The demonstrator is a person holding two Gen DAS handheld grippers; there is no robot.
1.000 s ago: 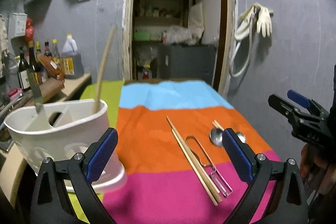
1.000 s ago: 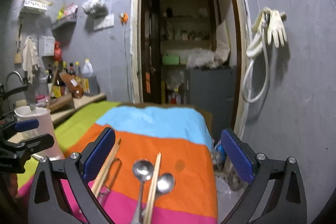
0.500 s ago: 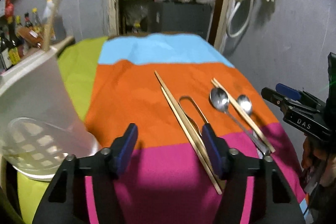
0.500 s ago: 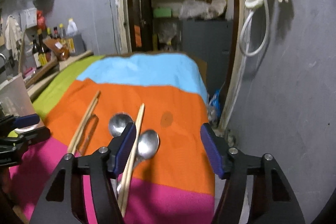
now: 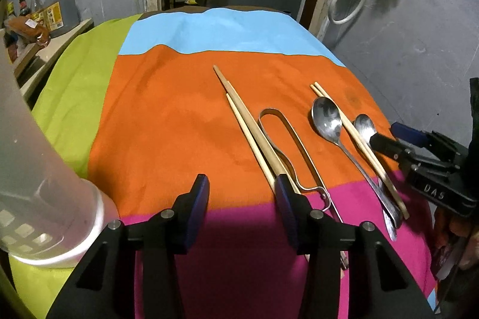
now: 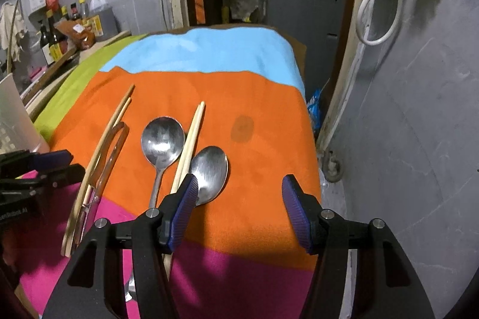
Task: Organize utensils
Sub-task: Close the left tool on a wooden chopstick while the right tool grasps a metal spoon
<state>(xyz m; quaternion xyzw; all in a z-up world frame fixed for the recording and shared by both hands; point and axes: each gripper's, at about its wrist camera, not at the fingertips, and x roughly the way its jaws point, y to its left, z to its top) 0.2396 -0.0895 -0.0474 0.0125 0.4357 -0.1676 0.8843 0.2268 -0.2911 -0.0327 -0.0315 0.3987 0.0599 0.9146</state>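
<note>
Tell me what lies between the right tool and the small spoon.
Nothing visible does. The right tool, closing with nothing between its jaws, hangs just above the small spoon. The chopstick pair lies alongside the spoon's left edge, close enough to get caught in a grip.

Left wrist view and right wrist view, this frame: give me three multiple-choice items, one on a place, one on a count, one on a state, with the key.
1. Where is the wire peeler?
A. between the long chopstick pair and the large spoon
B. inside the white holder
C. on the blue stripe

2. How many spoons lie on the cloth?
A. one
B. two
C. four

3. What do the left gripper fingers hold?
A. a spoon
B. a chopstick
C. nothing

Key: 1 A, the peeler lies right of the long chopsticks and left of the large spoon. 2 B, the large spoon and a small spoon. 3 C, only cloth shows between the closing fingers.
</note>
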